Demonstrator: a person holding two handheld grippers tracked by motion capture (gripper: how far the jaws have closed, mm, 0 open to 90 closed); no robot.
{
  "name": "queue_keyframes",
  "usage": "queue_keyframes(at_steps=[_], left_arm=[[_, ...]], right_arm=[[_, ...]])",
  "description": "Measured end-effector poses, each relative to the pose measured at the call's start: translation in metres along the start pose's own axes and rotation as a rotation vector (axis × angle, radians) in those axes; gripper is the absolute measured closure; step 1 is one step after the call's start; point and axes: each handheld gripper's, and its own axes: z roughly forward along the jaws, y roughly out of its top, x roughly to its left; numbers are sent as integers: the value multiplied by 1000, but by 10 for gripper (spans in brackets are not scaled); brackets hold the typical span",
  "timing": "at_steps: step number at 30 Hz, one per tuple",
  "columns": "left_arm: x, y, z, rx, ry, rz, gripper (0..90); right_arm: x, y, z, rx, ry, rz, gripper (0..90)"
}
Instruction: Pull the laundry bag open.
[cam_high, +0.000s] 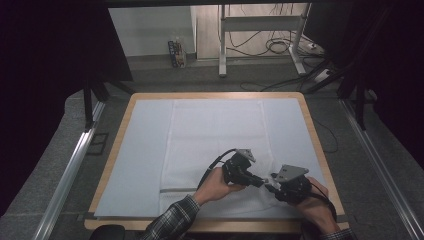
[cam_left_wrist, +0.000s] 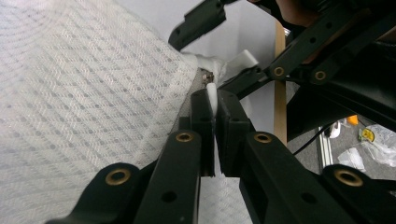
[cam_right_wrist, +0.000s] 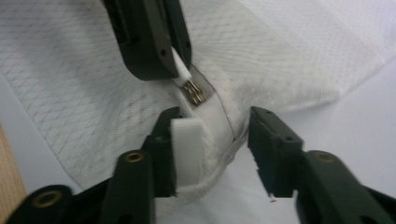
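Left gripper (cam_left_wrist: 215, 116): right up at the lens, jaws pinched tight on the white zipper pull tab (cam_left_wrist: 211, 93), so that bit can't slip away.
Right gripper (cam_right_wrist: 217, 144): jaws apart, straddling the bunched corner of the mesh bag (cam_right_wrist: 93, 93); one pad (cam_right_wrist: 187, 149) sits against the fabric, the other stands off it. Looks like it's there to brace the bag end while the zip gets worked, not actually clamping right now.
Mesh bag location: laid flat on the pale blue table cover (cam_high: 140, 150), near the person's edge, right of centre; both grippers meet at its near right corner.
Zipper: metal slider (cam_right_wrist: 197, 93) sits at that corner. Its grey line (cam_high: 177, 190) runs along the bag's near edge, across the table, left to right.
Bag long axis: runs away from the person, toward the far edge.
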Motion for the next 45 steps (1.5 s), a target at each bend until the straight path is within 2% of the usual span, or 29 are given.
queue_keyframes(at_steps=[2, 5, 8, 10, 11, 13, 17, 20, 22, 23, 27, 30, 33, 44, 45], left_arm=[[0, 0, 2, -1, -9, -4, 871], [0, 1, 2, 6, -5, -17, 870], [-1, 0, 3, 0, 2, -13, 871], [-2, 0, 2, 1, 2, -12, 871], [0, -1, 1, 23, 1, 7, 872], [2, -1, 0, 28, -13, -10, 873], [2, -4, -5, 53, 18, 7, 874], [4, -6, -8, 53, 8, 8, 874], [2, -6, -7, 47, 19, 4, 874], [2, -6, -8, 55, 23, 18, 873], [2, -7, -9, 55, 21, 20, 873], [1, -9, -9, 65, 40, 32, 873], [1, -12, -11, 62, 47, 19, 873], [2, -17, -14, 47, 40, 8, 873], [2, -17, -14, 54, 50, 10, 873]], right_arm=[[0, 0, 1, 9, 4, -24, 662], [1, 0, 3, 22, 14, -24, 794], [2, 1, 3, 31, 18, -19, 828], [2, 1, 2, 35, 17, -10, 837], [2, 0, 1, 37, 17, -6, 840], [3, 0, 1, 40, 20, 5, 844], [3, -1, 2, 55, 10, 16, 849], [1, -4, 0, 42, 18, 32, 850], [3, -3, 0, 47, 5, 20, 849], [3, -3, 1, 48, 4, 18, 849], [3, -3, 0, 38, 10, 30, 848], [3, -3, 1, 46, 11, 41, 849], [2, -5, 1, 55, 11, 59, 849], [3, -4, 1, 50, 16, 58, 849], [3, -4, 1, 49, 17, 59, 849]])
